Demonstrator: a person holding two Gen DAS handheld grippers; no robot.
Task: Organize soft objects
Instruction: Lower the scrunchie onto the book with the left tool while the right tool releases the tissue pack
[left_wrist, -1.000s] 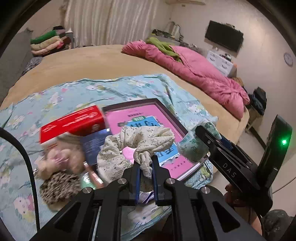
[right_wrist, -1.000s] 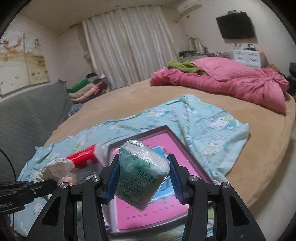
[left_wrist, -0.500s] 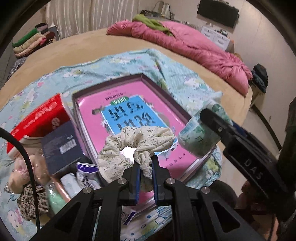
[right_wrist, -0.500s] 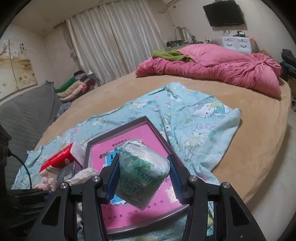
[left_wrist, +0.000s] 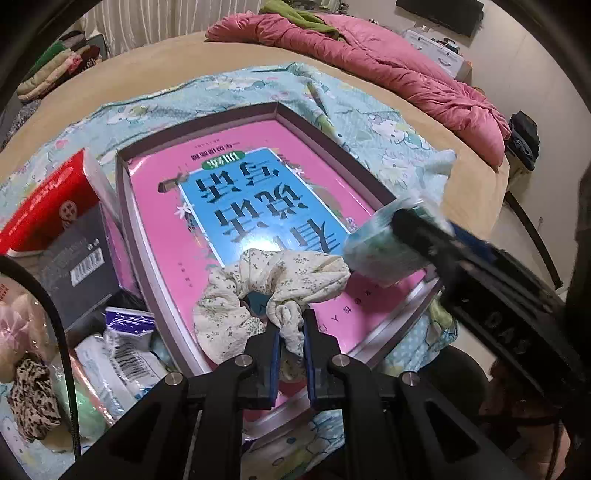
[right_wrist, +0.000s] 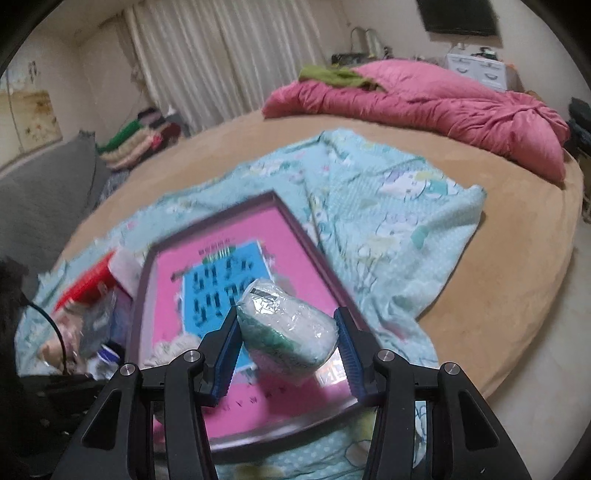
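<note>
My left gripper (left_wrist: 290, 334) is shut on a cream floral scrunchie (left_wrist: 273, 284), which hangs low over the near end of a shallow purple-rimmed box (left_wrist: 236, 110) with a pink and blue printed bottom. My right gripper (right_wrist: 288, 334) is shut on a plastic-wrapped green and white tissue pack (right_wrist: 286, 328), held above the same box (right_wrist: 236, 205). In the left wrist view the right gripper (left_wrist: 424, 236) comes in from the right with the pack (left_wrist: 376, 251) just beside the scrunchie.
Left of the box lie a red carton (left_wrist: 51, 206), a dark grey box (left_wrist: 79, 266), wrapped packets (left_wrist: 122, 354), a leopard-print scrunchie (left_wrist: 31, 398) and a pink plush (left_wrist: 18, 321). All rest on a blue cartoon-print blanket (right_wrist: 388, 206) on a tan round bed (right_wrist: 517, 280); a pink duvet (right_wrist: 424, 99) lies behind.
Both grippers have sunk toward the box and tipped further down, each keeping its load. The box now fills more of both views and the tissue pack has come close beside the scrunchie.
</note>
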